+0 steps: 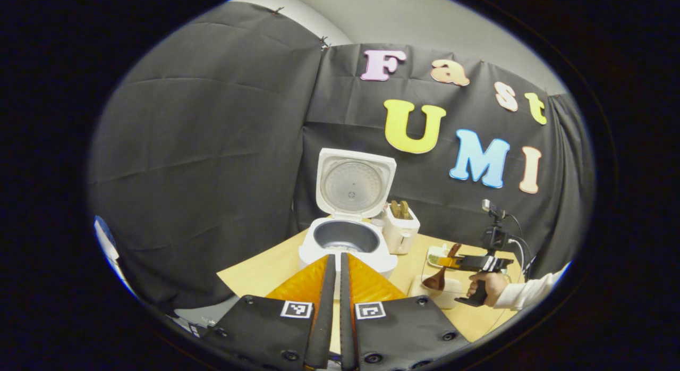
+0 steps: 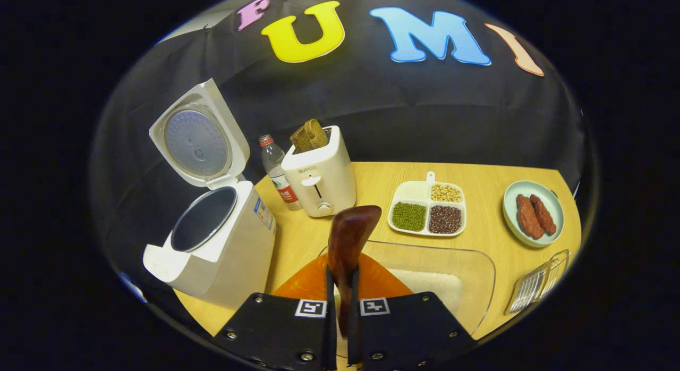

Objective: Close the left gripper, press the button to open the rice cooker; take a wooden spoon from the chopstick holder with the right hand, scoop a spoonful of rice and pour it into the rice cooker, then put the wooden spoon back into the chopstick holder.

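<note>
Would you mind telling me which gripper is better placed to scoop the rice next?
Right: the right gripper already clamps the wooden spoon above the clear rice container. The left gripper is shut, empty, facing the open rice cooker.

"SUPOR" on toaster (image 2: 320, 180)

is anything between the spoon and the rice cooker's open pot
Nothing visible does. The wooden spoon, gripped in the right claw, sits above the clear rice container; the rice cooker stands left, lid up.
</note>
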Demonstrator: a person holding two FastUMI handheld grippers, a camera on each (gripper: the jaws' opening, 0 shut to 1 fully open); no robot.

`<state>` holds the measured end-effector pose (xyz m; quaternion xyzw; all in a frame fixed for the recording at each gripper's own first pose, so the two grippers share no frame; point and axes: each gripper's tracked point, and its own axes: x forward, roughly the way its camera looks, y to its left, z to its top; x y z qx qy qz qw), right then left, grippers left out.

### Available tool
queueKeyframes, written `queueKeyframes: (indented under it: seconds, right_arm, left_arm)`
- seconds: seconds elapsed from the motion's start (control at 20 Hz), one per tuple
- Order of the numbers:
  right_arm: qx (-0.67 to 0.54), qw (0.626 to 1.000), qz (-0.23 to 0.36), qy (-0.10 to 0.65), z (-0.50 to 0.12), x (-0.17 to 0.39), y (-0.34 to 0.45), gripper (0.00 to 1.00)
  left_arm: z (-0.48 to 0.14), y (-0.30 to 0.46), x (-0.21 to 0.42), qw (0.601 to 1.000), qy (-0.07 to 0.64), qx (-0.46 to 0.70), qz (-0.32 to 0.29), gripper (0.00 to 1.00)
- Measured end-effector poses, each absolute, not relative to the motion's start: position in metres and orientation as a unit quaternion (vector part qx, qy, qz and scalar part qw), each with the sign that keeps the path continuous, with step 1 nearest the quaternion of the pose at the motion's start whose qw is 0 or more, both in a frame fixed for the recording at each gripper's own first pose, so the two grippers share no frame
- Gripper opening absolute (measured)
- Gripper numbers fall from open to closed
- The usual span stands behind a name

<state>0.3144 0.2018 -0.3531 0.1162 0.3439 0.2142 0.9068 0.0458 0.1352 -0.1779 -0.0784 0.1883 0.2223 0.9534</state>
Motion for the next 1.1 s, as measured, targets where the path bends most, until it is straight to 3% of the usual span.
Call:
queueKeyframes:
  seconds: [0.6, 1.1]
  right_arm:
    - [0.221, 0.907, 0.171, 0.314, -0.300, 0.327, 0.157, 0.09]
    - [0.309, 0.888, 0.217, 0.261, -0.192, 0.314, 0.194, 0.08]
  left_arm:
    - [-0.168, 0.141, 0.047, 0.956, 0.177, -0.078, 0.218, 0.16]
    - [-0.157, 0.146, 0.039, 0.959, 0.160, -0.087, 0.217, 0.16]
